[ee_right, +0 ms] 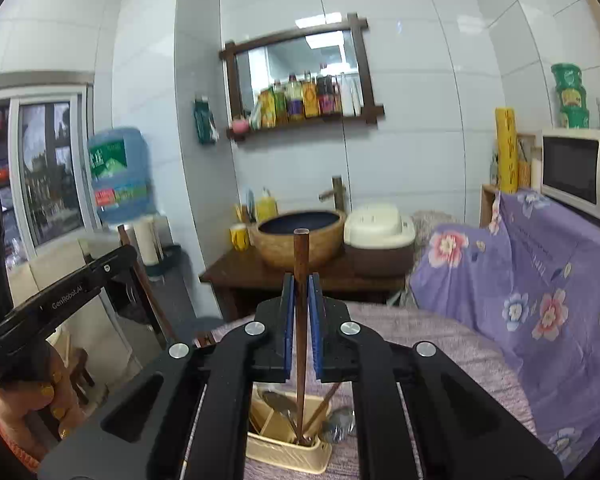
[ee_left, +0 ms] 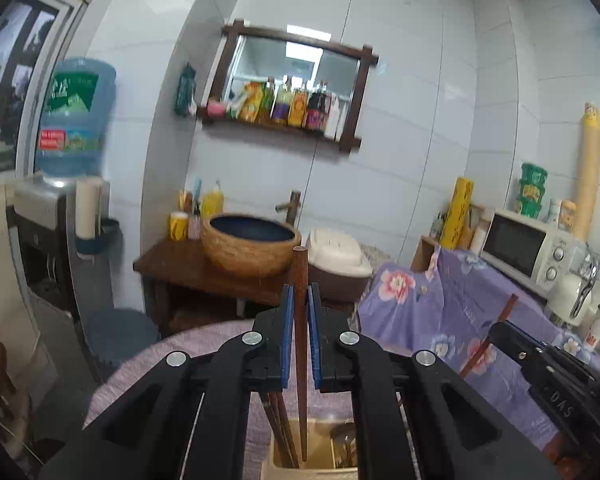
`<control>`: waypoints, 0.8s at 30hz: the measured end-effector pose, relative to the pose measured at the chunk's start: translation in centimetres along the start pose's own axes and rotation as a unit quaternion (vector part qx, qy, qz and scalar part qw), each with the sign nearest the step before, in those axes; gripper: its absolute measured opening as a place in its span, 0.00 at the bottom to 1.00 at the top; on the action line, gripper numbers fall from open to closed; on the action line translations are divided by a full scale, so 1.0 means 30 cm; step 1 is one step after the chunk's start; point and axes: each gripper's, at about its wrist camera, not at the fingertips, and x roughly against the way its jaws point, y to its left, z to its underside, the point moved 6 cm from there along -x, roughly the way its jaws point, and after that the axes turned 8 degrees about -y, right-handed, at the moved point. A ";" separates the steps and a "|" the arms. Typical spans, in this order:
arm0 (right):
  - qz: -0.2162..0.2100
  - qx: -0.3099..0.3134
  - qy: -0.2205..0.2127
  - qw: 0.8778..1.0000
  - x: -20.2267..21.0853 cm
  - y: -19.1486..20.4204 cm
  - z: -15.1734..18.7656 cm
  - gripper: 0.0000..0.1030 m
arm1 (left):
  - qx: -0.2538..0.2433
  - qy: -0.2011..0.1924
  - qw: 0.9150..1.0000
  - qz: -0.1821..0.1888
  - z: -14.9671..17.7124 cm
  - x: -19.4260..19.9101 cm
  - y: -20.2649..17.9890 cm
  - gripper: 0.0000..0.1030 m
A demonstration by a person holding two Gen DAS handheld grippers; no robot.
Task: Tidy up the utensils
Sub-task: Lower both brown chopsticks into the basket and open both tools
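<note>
My left gripper (ee_left: 300, 304) is shut on a dark wooden chopstick (ee_left: 300, 280) held upright, its lower tip over the beige utensil holder (ee_left: 320, 466), where other chopsticks stand. My right gripper (ee_right: 301, 296) is shut on a second wooden chopstick (ee_right: 301, 256), upright, its tip down in the beige utensil holder (ee_right: 288, 454) among spoons (ee_right: 280, 404) and another chopstick. The right gripper also shows in the left wrist view (ee_left: 512, 332) with its chopstick. The left gripper shows at the left of the right wrist view (ee_right: 120, 258).
The holder stands on a round table with a purple cloth (ee_right: 440, 336). A flowered purple cover (ee_right: 540, 280) drapes furniture to the right. Behind are a wooden stand with a woven bowl (ee_right: 300, 236), a rice cooker (ee_right: 378, 226), a microwave (ee_right: 580, 168) and a water dispenser (ee_left: 72, 120).
</note>
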 end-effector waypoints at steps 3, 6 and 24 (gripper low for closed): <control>-0.001 -0.007 0.024 1.000 -0.054 -0.005 0.084 0.08 | 0.000 0.030 1.000 0.002 0.110 -0.033 0.010 0.08; -0.001 -0.007 0.038 0.999 -0.088 -0.008 0.157 0.08 | -0.008 0.052 0.999 0.003 0.206 -0.049 0.020 0.08; 0.003 0.005 0.031 1.000 -0.092 -0.010 0.249 0.10 | -0.039 0.083 0.996 0.006 0.336 -0.063 0.028 0.08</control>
